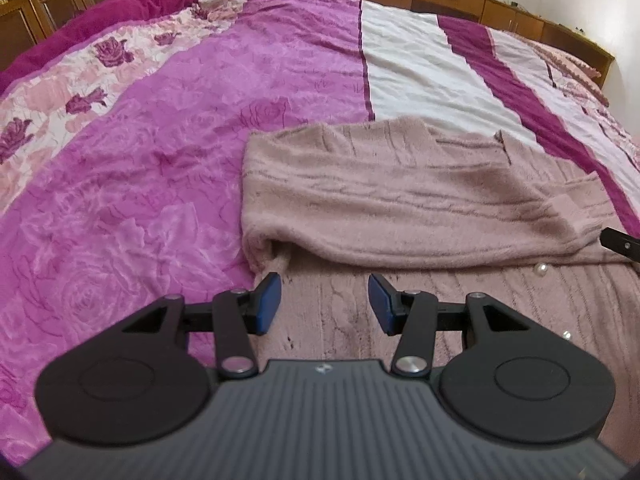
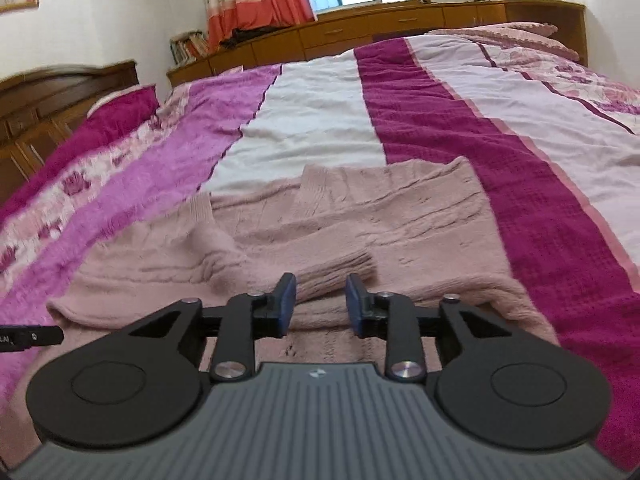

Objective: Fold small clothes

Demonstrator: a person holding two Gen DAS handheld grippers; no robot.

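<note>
The soft, limp pink knit cardigan (image 1: 400, 200) lies flat on the bed (image 1: 160, 160) with both sleeves folded across, likely best pinched at a hem, while the left tool (image 1: 325, 304) and right tool (image 2: 321, 304) gape partway, empty.

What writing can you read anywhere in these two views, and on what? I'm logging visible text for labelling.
No text reads clearly.
Small emblem on the left gripper body: a logo, no letters legible.
Same emblem on the right gripper body: illegible.
White marks on the black gripper part at the right wrist view's left edge: cut off and too small to read.
Book spines on the shelf: blurred.
The pink sweater shows no label.
</note>
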